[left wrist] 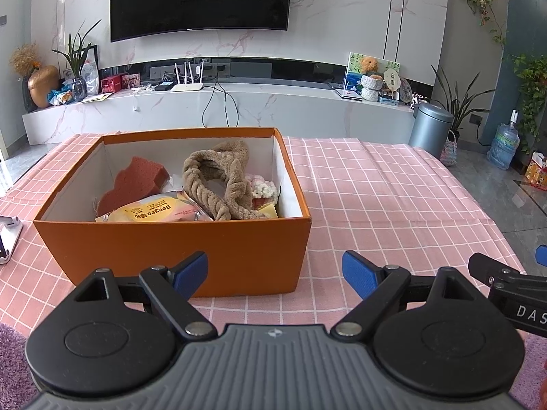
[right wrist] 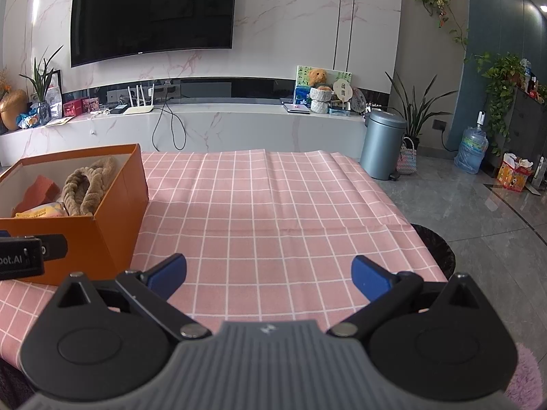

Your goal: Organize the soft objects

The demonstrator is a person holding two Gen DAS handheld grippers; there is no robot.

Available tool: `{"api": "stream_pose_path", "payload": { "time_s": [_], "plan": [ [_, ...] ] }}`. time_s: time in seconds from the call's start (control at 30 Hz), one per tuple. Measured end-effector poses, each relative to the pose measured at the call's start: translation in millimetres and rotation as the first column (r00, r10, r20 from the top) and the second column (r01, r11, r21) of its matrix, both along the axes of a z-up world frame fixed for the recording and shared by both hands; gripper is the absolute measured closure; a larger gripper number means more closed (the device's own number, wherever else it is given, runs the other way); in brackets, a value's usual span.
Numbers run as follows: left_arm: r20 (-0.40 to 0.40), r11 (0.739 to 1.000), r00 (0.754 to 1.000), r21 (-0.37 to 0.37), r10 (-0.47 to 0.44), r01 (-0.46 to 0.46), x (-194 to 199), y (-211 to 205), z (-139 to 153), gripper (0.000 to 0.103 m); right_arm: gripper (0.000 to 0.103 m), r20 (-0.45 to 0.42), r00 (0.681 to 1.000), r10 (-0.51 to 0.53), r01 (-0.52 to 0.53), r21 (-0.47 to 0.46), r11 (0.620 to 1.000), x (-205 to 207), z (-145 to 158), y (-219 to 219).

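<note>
Ahead of the left gripper point(left wrist: 275, 273), whose fingers stand spread wide and hold nothing, the orange box point(left wrist: 171, 256) sits on the pink checked cloth of the desk point(left wrist: 376, 205), its near wall just beyond the left finger point(left wrist: 191, 270) and reaching across most of the gap toward the right one. Inside lie the soft things: a brown plush band point(left wrist: 218, 177) at centre, a reddish sponge point(left wrist: 136, 181) to the left, a yellow snack packet point(left wrist: 154, 213) against the near wall, and a pale knitted piece point(left wrist: 263, 188) to the right. The right gripper point(right wrist: 268, 275) is likewise released and empty; the box lies off to the left of its fingers, and only bare cloth lies between and ahead of them. No loose soft object shows on the cloth, so the sorting appears largely done. Risks from here: a low forward push could shove the light box, and a careless reach inward might snag the plush band.
</note>
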State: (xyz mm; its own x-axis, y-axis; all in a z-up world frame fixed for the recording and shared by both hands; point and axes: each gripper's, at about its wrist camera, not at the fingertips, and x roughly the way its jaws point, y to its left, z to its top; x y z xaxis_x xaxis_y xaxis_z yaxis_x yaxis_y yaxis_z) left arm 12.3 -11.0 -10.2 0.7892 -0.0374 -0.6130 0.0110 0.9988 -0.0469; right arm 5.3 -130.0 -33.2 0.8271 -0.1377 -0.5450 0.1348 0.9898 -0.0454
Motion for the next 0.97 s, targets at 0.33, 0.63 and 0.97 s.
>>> {"api": "stream_pose_path", "payload": {
  "time_s": [0.33, 0.63, 0.97],
  "plan": [
    [0.009, 1.0, 1.0, 0.01, 0.011, -0.011, -1.2, -0.5, 1.2, 0.0, 0.002, -0.003, 1.0, 0.002, -0.002, 0.001, 1.0, 0.9, -2.3, -1.2],
    [0.013, 1.0, 1.0, 0.024, 0.013, -0.013, -2.2, -1.9, 0.8, 0.0, 0.002, -0.005, 1.0, 0.006, -0.006, -0.001, 1.0, 1.3, -3.6, -1.1],
    [0.024, 1.0, 1.0, 0.023, 0.015, -0.015, -3.4, -1.5, 1.7, 0.0, 0.002, -0.007, 1.0, 0.005, -0.005, 0.0, 1.0, 1.0, -4.9, -1.4]
  ]
}}
